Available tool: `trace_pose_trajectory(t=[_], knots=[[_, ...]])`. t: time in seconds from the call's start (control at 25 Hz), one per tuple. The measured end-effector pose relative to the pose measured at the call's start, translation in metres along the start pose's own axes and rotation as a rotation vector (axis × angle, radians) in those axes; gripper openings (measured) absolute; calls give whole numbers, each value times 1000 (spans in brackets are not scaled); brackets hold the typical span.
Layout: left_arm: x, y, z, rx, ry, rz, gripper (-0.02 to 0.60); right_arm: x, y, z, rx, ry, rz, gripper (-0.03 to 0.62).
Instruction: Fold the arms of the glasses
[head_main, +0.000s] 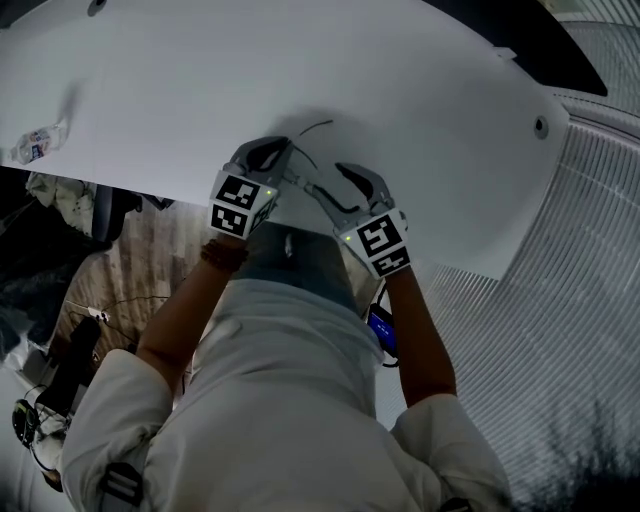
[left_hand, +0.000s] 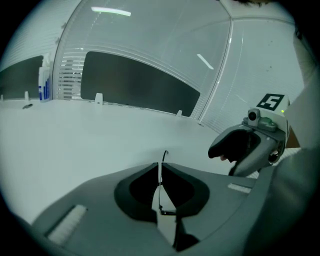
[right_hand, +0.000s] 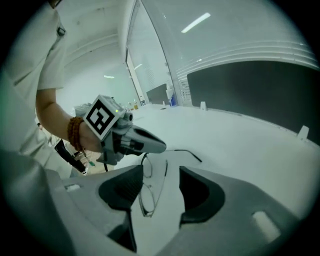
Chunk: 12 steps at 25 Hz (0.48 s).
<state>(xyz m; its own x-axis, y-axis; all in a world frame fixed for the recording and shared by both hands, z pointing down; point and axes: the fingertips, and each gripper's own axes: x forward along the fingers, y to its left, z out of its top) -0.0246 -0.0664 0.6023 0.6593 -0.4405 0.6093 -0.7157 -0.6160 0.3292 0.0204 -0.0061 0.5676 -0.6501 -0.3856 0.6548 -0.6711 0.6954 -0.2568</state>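
Note:
Thin wire-framed glasses (right_hand: 146, 189) lie on the white table (head_main: 420, 110), between my two grippers. In the right gripper view one arm (right_hand: 164, 176) lies folded along the lenses, and the other arm (right_hand: 187, 152) stretches out to the right. My left gripper (left_hand: 160, 167) is shut on the frame's far end, and a thin edge of the glasses (left_hand: 160, 192) runs between its jaws. My right gripper (right_hand: 161, 172) stands open just above the glasses, the pads clear of them. In the head view both the left gripper (head_main: 283, 162) and the right gripper (head_main: 325, 185) meet near the table's front edge.
A crumpled clear wrapper (head_main: 35, 142) lies at the table's far left. A cable hole (head_main: 540, 127) sits near the right corner. Blue bottles (left_hand: 44, 86) and a dark panel (left_hand: 140, 85) stand along the table's far side. Bags and cables lie on the floor (head_main: 60, 370).

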Motion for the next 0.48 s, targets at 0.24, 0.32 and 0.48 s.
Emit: trace_pose_trajectory(t=[0.24, 0.32, 0.48], knots=[[2, -1, -2, 6, 9, -1, 25, 28, 26, -38, -99, 148, 22, 293], [2, -1, -2, 6, 13, 0, 25, 32, 25, -42, -133, 171, 11, 292], [3, -3, -2, 9, 15, -3, 25, 35, 20, -49, -152, 193, 6, 287]])
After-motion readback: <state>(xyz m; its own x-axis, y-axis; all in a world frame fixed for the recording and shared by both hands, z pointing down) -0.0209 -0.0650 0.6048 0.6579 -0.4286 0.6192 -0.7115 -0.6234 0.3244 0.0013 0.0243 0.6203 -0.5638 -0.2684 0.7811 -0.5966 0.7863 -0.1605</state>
